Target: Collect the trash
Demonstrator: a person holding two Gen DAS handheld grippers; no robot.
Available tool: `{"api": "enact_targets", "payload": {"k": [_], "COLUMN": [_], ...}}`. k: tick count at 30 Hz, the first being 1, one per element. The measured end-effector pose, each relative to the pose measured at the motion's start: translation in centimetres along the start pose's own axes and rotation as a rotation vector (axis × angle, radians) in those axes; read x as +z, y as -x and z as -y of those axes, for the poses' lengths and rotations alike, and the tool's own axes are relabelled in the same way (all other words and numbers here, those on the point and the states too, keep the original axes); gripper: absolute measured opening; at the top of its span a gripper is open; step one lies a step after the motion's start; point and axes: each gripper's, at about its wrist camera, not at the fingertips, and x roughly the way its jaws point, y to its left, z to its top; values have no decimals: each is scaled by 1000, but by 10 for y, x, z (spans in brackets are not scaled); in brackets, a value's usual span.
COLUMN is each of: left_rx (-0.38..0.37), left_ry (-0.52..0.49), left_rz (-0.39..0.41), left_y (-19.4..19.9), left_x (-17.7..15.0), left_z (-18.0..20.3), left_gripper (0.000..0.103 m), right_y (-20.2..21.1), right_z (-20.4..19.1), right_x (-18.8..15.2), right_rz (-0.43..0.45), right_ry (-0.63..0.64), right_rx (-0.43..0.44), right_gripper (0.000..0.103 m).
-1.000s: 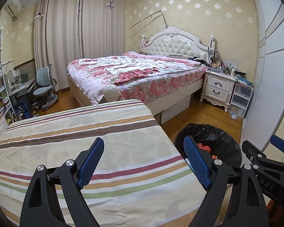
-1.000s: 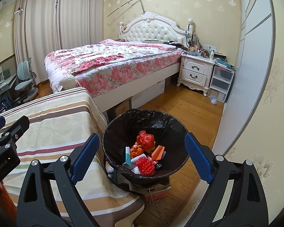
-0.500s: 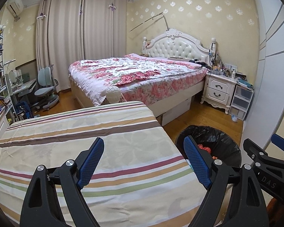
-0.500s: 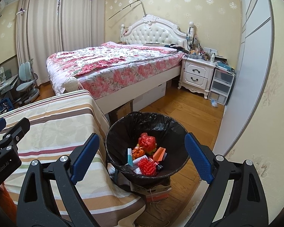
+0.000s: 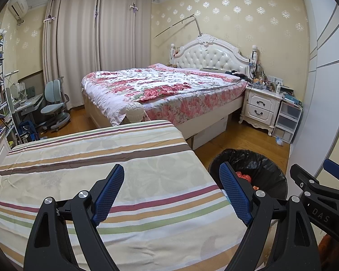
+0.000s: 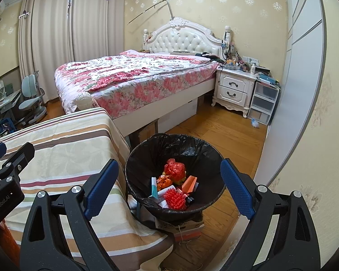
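Both your left gripper (image 5: 171,194) and right gripper (image 6: 169,187) gape empty; scan the striped cloth (image 5: 128,164) before leaving the bin (image 6: 176,155).

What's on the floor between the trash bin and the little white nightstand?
Just bare wooden floor. The right wrist view shows nothing lying between the trash bin and the nightstand.

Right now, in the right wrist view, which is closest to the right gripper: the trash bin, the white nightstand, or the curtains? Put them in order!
From the right gripper:
1. Trash bin, just ahead between its fingers.
2. White nightstand, farther right, beside the bed.
3. Curtains, on the far wall, left.
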Motion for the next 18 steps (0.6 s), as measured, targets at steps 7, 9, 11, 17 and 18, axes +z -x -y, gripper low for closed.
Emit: {"api": "enact_targets", "payload": {"k": [7, 9, 11, 17, 18], "left_rx": [-2, -1, -1, -3, -2], "left_ry": [0, -1, -1, 1, -1], "left_rz": [0, 1, -1, -2, 0], "left_y": [1, 1, 1, 1, 1], "left_x": [0, 0, 0, 0, 0], "left_z": [1, 1, 1, 1, 0], "left_gripper": [84, 84, 84, 84, 84], "right_y": [0, 0, 0, 0, 0], "right_z": [0, 0, 0, 1, 1], "right_x": [0, 0, 0, 0, 0], "right_rz": [0, 0, 0, 0, 0], "right_ry": [0, -1, 0, 0, -1], "right_rx": [0, 1, 0, 1, 0], "right_gripper": [89, 89, 89, 89, 89]}}
